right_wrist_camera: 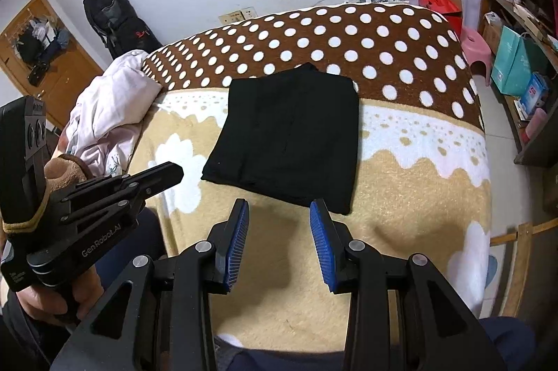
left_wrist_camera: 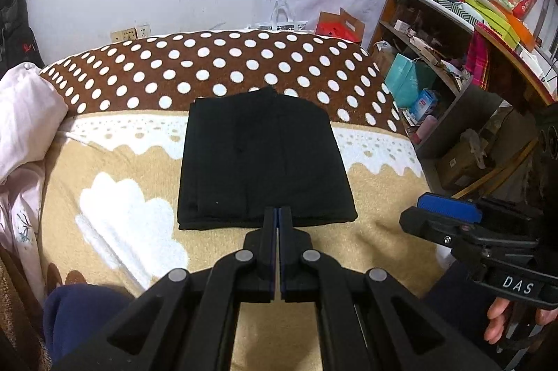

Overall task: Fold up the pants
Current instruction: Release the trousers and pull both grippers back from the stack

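Lying flat on the bed's tan-and-brown polka-dot blanket point(right_wrist_camera: 418, 189), the black folded fabric pants point(left_wrist_camera: 265, 158) rest straight ahead of both tongs, long axis running away from them; left tongs point(left_wrist_camera: 278, 214) hover clenched and empty, right tongs point(right_wrist_camera: 279, 210) released, neither touching.

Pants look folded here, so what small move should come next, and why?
Probably just draw both grippers back and stop. The black pants lie as a compact folded rectangle on the blanket; the left gripper is shut on nothing, and the right gripper is open, clear of the cloth.
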A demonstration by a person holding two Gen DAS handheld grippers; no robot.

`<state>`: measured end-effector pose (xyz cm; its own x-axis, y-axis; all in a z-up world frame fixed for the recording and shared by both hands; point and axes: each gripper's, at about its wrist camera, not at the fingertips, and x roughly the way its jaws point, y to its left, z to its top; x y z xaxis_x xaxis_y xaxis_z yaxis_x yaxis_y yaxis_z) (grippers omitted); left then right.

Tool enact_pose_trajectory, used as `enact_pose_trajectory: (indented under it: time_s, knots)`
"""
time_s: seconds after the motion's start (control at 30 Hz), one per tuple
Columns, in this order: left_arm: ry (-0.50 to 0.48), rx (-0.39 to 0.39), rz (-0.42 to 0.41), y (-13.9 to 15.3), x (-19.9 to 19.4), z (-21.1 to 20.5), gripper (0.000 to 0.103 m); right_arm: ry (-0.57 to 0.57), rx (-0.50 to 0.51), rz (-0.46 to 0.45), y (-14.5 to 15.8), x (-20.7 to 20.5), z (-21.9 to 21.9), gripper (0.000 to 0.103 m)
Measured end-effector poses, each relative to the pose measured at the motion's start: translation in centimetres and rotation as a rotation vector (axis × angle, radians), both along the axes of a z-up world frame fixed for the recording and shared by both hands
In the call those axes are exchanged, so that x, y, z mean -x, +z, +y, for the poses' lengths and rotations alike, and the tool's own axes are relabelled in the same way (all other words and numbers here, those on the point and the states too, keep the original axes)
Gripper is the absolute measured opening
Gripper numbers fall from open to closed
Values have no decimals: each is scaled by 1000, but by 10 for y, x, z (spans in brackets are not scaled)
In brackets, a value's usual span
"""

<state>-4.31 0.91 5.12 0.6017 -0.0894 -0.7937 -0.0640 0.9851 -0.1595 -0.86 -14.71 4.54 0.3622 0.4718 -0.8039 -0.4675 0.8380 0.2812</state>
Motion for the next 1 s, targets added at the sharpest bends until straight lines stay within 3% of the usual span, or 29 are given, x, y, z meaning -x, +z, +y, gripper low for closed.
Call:
enact_pose_trajectory:
  time_s: [1.0]
  knots:
    - [45, 31, 59, -20, -5, 17, 2, 15, 49, 14, -11, -9, 10, 38]
